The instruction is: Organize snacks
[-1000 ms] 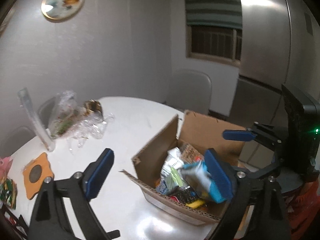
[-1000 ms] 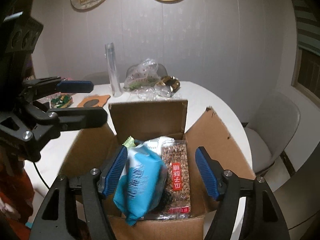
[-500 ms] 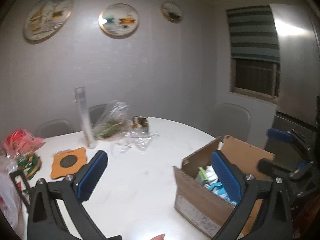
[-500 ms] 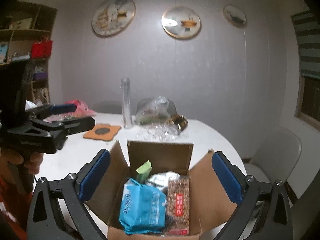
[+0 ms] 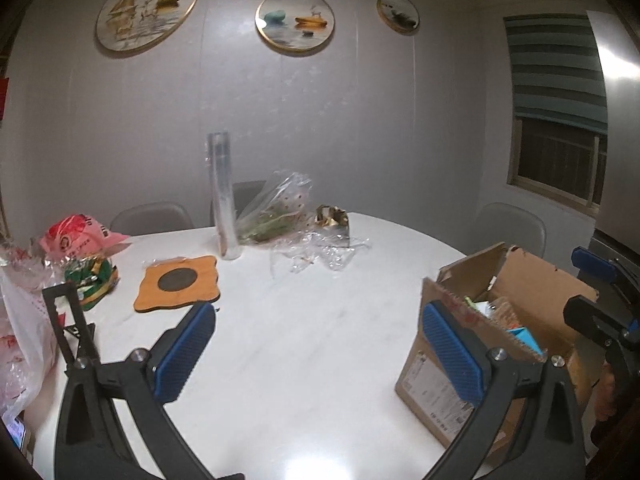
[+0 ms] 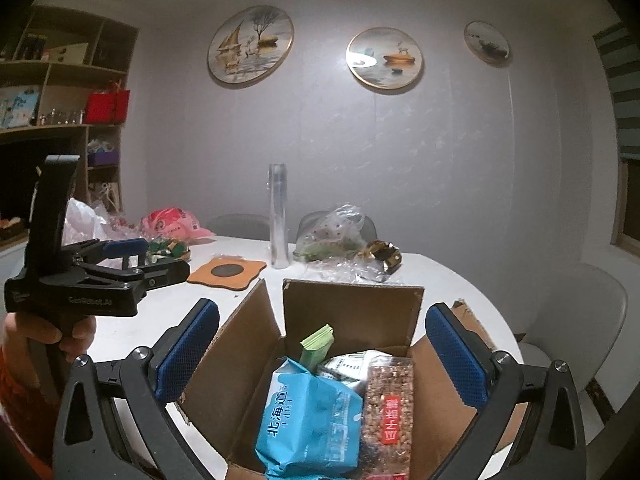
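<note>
White table [image 5: 304, 360] is being shown — cardboard box [image 6: 352, 312] of snacks at its near edge. Left gripper [image 5: 316, 344] and right gripper [image 6: 322, 350] are being held wide, empty. Blue packet [image 6: 308, 420] is sitting high in the box — risks being knocked out.

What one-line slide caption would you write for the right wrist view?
Open right claw hovers over a cardboard box holding a blue snack bag and a nut bar.

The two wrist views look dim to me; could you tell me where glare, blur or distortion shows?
Left wrist view: a bright ceiling-light reflection on the table, the refrigerator glaring, fisheye bending the walls. Right wrist view: glare on the middle wall plate, print on the blue snack bag legible.
</note>
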{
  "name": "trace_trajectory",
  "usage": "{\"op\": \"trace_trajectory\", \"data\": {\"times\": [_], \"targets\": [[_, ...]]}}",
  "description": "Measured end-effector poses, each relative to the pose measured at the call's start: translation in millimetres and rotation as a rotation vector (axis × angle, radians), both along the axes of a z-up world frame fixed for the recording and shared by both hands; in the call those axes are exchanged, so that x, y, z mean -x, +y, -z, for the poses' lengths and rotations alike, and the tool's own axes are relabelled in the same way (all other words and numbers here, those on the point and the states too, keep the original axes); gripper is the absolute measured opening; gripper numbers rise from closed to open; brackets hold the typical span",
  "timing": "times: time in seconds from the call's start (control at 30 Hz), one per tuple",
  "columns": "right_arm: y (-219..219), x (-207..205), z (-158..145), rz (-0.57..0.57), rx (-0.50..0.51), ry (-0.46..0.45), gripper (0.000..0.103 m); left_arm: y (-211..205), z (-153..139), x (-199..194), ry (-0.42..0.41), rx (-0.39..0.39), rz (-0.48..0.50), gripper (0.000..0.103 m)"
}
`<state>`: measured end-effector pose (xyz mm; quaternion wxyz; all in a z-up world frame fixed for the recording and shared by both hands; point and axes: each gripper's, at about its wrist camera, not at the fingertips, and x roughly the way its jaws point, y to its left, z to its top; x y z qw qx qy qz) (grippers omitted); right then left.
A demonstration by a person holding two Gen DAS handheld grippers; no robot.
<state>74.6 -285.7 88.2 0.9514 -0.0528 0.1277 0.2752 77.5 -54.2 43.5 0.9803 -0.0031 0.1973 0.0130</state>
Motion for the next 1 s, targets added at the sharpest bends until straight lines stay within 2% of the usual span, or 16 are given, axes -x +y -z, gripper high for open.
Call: {"op": "trace_trajectory", "data": {"times": [1.0], "targets": [[12.1,2.7,-1.5,-0.008,-0.001,-0.022,0.103,11.6,-2.7,11.8,-0.024,-0.008,-0.036,0.102]]}}
